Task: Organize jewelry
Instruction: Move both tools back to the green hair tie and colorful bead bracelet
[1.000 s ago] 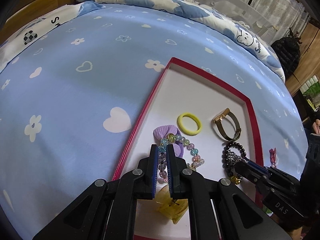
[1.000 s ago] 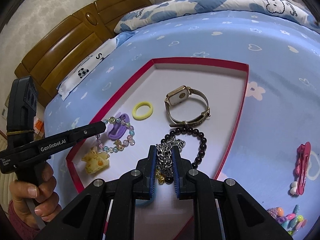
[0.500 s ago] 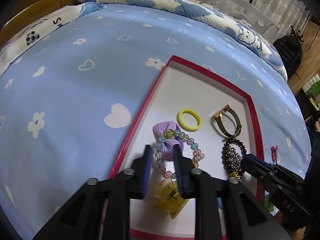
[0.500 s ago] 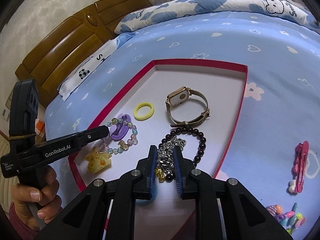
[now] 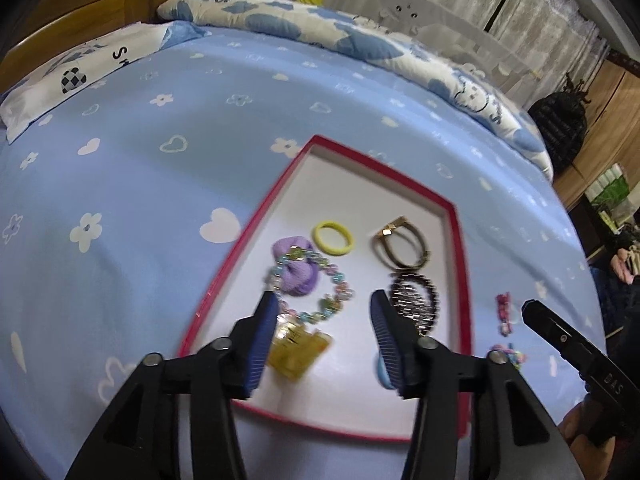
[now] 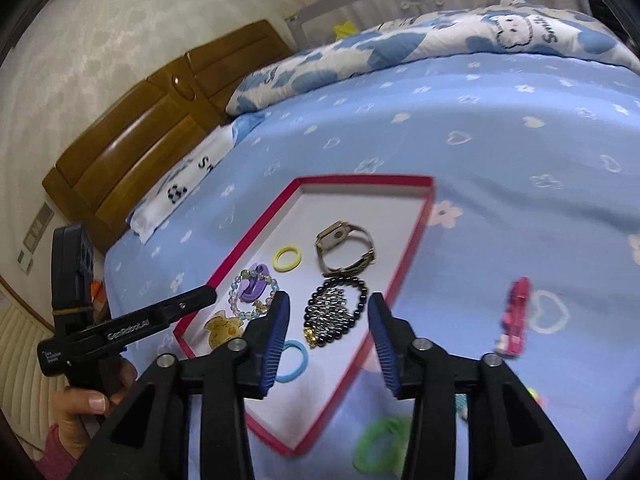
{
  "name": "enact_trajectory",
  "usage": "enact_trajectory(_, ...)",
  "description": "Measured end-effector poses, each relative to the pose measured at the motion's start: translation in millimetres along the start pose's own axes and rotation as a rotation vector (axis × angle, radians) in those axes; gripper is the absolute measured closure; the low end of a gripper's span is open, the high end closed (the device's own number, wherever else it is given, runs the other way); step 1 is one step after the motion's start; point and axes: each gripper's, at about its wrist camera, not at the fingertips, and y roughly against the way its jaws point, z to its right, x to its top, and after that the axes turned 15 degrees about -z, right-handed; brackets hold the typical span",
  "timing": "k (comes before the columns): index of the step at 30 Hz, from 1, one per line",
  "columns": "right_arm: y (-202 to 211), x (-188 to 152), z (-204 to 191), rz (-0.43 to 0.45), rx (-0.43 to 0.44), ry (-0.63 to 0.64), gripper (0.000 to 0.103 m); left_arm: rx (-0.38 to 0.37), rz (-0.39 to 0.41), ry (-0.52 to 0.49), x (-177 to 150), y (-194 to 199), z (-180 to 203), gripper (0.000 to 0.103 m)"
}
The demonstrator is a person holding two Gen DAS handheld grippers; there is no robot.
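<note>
a: status of the left hand-held gripper (image 5: 324, 336)?

b: jaws opening, nothing pressed between them. the pastel bead bracelet (image 5: 308, 284) lies loose in the red tray (image 5: 464, 280), draped over a purple scrunchie (image 5: 292, 268), with a yellow clip (image 5: 298, 346) just below it.

a: and the right hand-held gripper (image 6: 328, 328)?

b: also opening and empty. the black bead bracelet (image 6: 336, 310) with its silver chain rests on the tray floor between and beyond the fingers, untouched.

a: what else is in the tray?

b: a yellow hair tie (image 6: 287, 258), a gold watch (image 6: 346, 250) and a blue hair tie (image 6: 292, 360) near the front rim. all lie apart from one another except the pastel bracelet and scrunchie, which overlap.

a: step in hand?

b: in my judgement, two placements are just finishing: both bracelets are set down and released.

a: what is left?

b: items on the bed outside the tray: a pink clip (image 6: 516, 320), a green hair tie (image 6: 380, 444), and some small coloured pieces at the right, blurred.

a: next move?

b: probably the right side turns to the pink clip. it lies flat on soft bedding, so the fingers must straddle its narrow sides and close low without gathering the sheet.
</note>
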Motion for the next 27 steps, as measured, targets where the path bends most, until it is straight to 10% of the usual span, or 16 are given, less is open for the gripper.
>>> enact_trajectory(27,119,-72,87,0.184,-0.103,-0.208,0.048,-0.099,-0.018,-0.212,-54,31,84,0.041)
